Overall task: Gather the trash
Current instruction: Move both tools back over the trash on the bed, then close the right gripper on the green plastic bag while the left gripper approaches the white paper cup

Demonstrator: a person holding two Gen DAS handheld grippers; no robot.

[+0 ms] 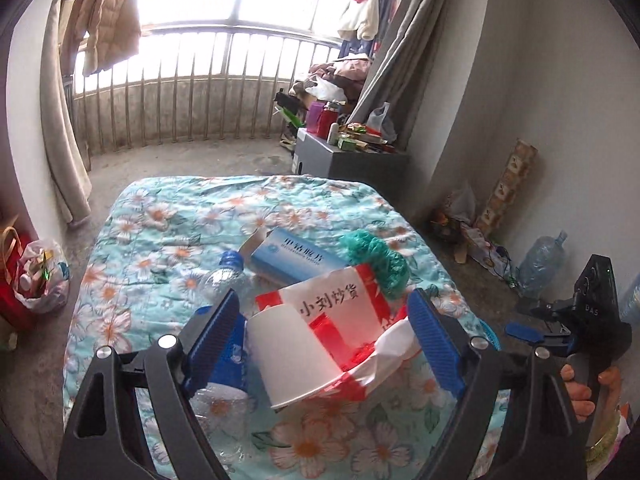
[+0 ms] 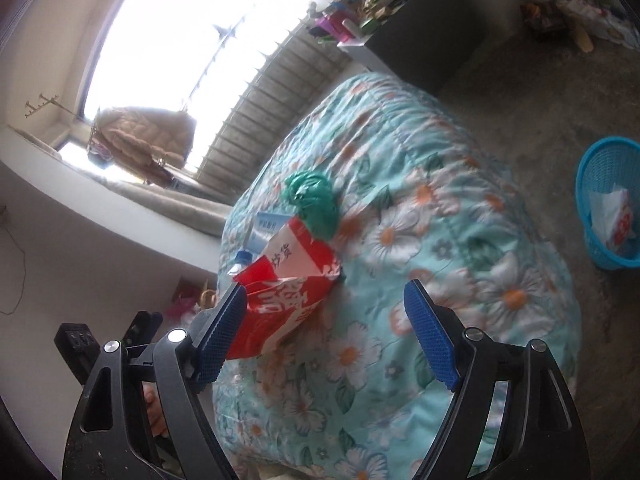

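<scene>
Blue basket (image 2: 608, 216) in right view, paper cup (image 1: 292, 356) in left

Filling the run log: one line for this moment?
left claw: open over paper cup | right claw: open, empty | blue basket: on floor

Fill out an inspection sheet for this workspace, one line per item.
Surface: floral quilt, rumpled.
Job's things: paper cup, red-and-white bag, clear bottle, blue box, green net, clustered on the quilt; blue basket on the floor, with wrappers inside.
Clutter: crowded cabinet; water jug.
Grippers: left gripper open above the cup; right gripper open, empty.
Cables: thin cord on the wall.
Surroundings: balcony railing, curtains, hanging coat.
</scene>
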